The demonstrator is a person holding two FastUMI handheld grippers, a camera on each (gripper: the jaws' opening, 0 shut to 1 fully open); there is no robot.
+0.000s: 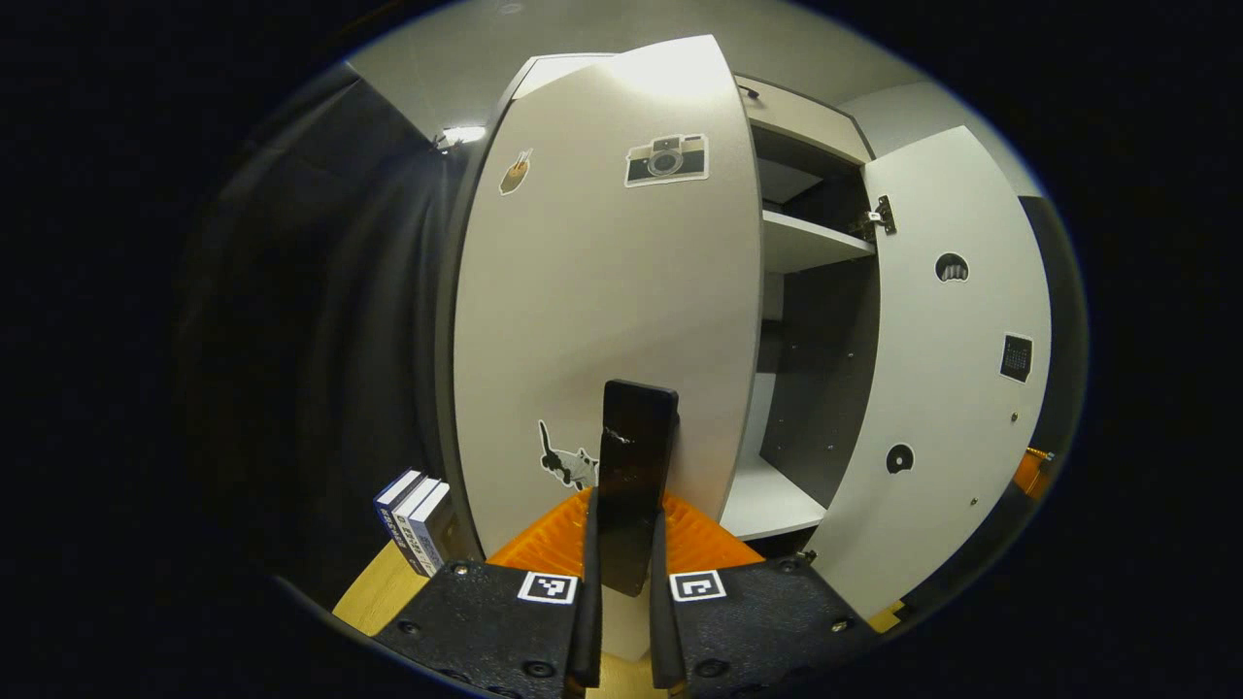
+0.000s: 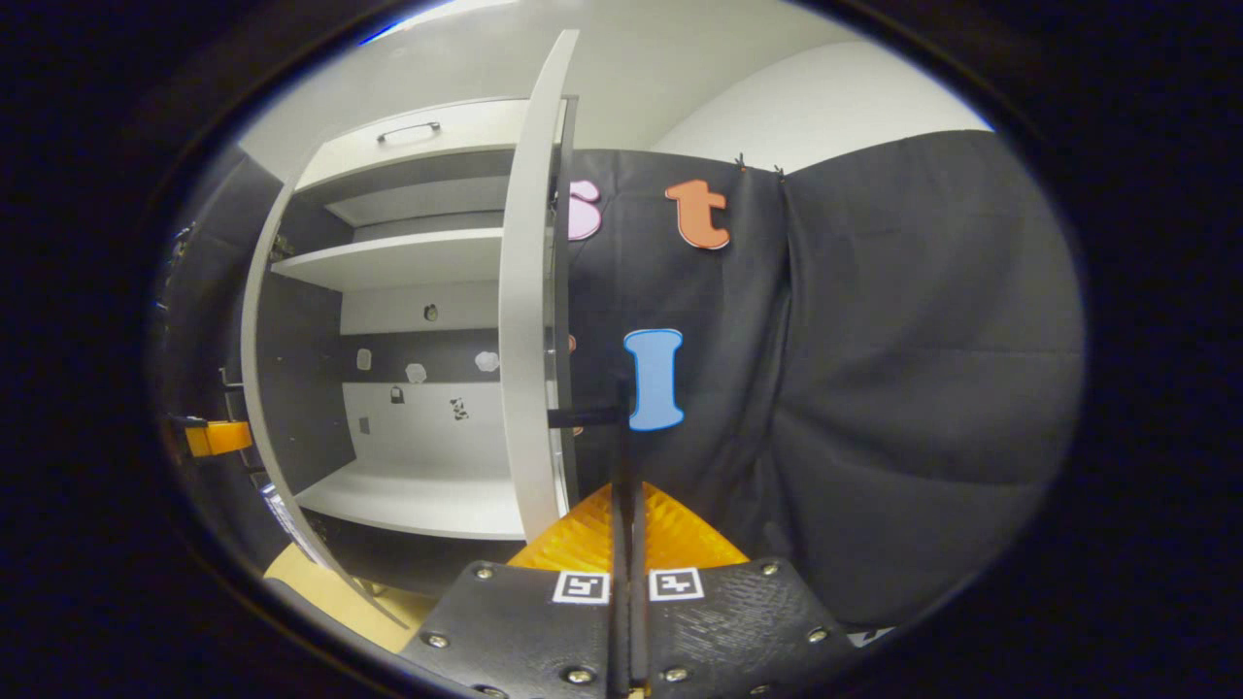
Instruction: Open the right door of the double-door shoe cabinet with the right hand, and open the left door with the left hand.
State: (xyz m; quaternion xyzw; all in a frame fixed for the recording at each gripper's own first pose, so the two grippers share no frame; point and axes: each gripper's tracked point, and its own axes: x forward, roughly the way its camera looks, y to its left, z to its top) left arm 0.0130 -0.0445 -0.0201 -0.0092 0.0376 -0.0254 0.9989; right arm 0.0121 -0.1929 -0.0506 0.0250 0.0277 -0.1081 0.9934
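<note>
Both cabinet doors stand open, each with a handle between a gripper's fingers.

In the left gripper view the left gripper [image 1: 626, 544] clamps the upright dark handle [image 1: 636, 476] of the left door [image 1: 602, 291], a pale tall panel with camera and cat stickers; past it to the right stand the shelves [image 1: 811, 243] and the right door [image 1: 947, 369], swung wide, with some books [image 1: 416, 519] low to the left. In the right gripper view the right gripper [image 2: 626, 485] is closed on the right door's thin handle [image 2: 621, 427]; that door's edge rises just left of its fingers.
</note>
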